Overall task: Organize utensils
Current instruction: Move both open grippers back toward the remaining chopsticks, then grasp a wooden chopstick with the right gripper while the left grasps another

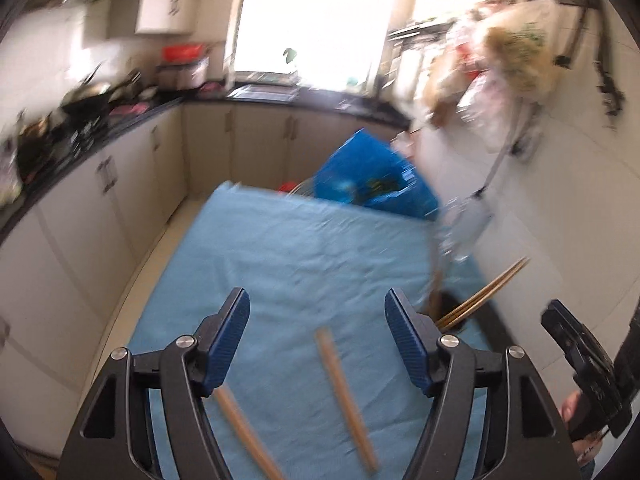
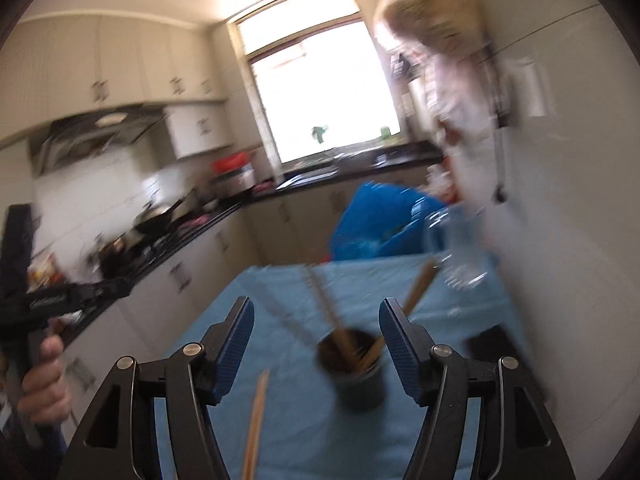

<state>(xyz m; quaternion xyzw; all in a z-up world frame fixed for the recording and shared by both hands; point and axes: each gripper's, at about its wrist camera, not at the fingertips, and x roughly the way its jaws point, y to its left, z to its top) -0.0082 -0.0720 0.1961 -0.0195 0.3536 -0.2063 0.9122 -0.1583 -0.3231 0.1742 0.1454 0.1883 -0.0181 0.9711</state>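
Note:
My left gripper (image 1: 316, 300) stands open over a table under a light blue cloth (image 1: 288, 248), nothing between its blue pads. Two wooden chopsticks lie loose on the cloth below it, one near the middle (image 1: 346, 396) and one under the left finger (image 1: 244, 432). My right gripper (image 2: 316, 308) is open too, and empty. Just beyond it stands a dark round holder (image 2: 356, 376) with several chopsticks (image 2: 416, 292) leaning out of it. A loose chopstick (image 2: 256, 428) lies in front of the holder. The left wrist view shows the holder's chopsticks (image 1: 484, 296) at the right, the holder mostly hidden.
A blue bag (image 1: 372, 176) sits at the table's far end, with a blurred clear glass object (image 2: 456, 240) beside it near the white wall on the right. Kitchen cabinets and a dark counter with a wok (image 2: 156, 220) run along the left. A hand (image 2: 44, 380) shows at the left edge.

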